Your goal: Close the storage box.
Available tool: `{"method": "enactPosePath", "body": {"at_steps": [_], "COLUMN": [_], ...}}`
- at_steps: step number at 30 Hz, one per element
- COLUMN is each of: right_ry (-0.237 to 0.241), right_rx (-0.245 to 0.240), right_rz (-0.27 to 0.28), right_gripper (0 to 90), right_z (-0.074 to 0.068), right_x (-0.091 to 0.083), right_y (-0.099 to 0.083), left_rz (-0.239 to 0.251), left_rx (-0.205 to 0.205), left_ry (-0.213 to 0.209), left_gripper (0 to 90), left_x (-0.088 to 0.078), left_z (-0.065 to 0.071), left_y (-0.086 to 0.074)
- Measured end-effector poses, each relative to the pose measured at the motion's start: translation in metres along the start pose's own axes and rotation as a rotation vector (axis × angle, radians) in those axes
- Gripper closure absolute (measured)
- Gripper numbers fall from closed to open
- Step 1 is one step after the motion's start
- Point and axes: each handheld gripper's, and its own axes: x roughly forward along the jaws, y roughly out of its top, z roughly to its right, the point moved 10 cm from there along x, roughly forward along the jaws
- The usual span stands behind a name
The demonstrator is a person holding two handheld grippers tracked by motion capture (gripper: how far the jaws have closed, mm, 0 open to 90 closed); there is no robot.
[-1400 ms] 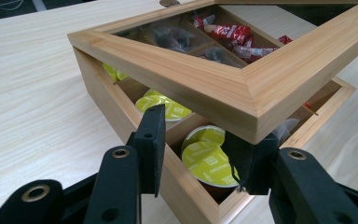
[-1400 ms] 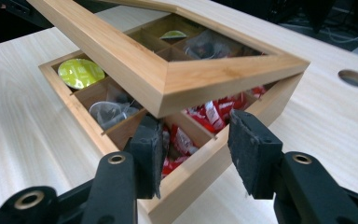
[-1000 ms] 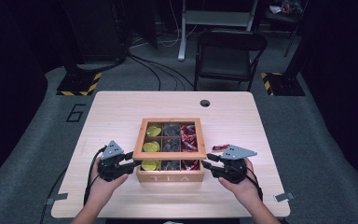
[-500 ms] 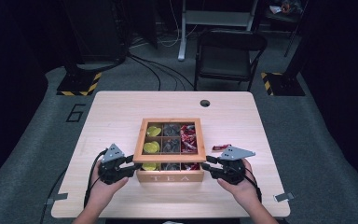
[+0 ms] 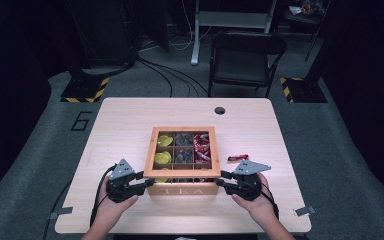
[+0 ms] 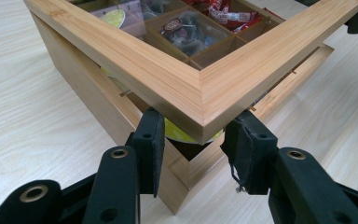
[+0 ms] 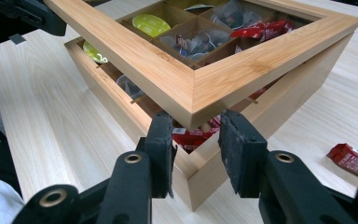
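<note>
1. A wooden tea box (image 5: 182, 189) sits near the middle of the table (image 5: 130, 120), toward the person's edge, its front face marked "TEA".
2. The box's framed lid (image 6: 200, 88) has a clear pane. It is raised off the box body at the near corners, leaving a gap beneath it.
3. The left gripper (image 5: 139, 184) is at the near left corner of the box. In the left gripper view its jaws stand narrow, one on each side of the lid corner, at or just under the lid's lower edge. The jaws have just been opening slightly, with the lid corner between them.
4. The right gripper (image 5: 223, 178) is at the near right corner. In the right gripper view its jaws stand narrow on either side of that lid corner, just below its edge. Whether the pads press the wood cannot be told.
5. The compartments hold yellow-green packets (image 5: 163, 158) on the left, dark packets (image 5: 183, 140) in the middle and red packets (image 5: 201, 145) on the right.
6. One red packet (image 5: 238, 157) lies on the table just right of the box, apart from it.
</note>
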Motion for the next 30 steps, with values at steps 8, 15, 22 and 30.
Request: {"method": "enactPosePath", "body": {"at_steps": [8,15,22,30], "right_ry": [0.005,0.005,0.008,0.016], "right_rx": [-0.005,0.003,0.0,0.006], "right_rz": [-0.012,-0.023,-0.027,-0.038], "right_gripper": [64.5,64.5,64.3,64.1], "right_z": [0.0,-0.002,-0.001,-0.002], "right_x": [0.003,0.005,0.007,0.009], "right_y": [-0.006,-0.01,-0.013,-0.017], "left_rz": [-0.002,-0.018,-0.023,-0.022], "left_rx": [0.009,0.002,0.004,-0.005], "left_ry": [0.014,0.002,-0.006,-0.004], "left_gripper": [58.5,58.6,59.5,59.5], "left_x": [0.0,0.0,-0.001,0.002], "left_z": [0.0,0.002,0.001,0.002], "left_y": [-0.005,-0.01,-0.013,-0.016]}}
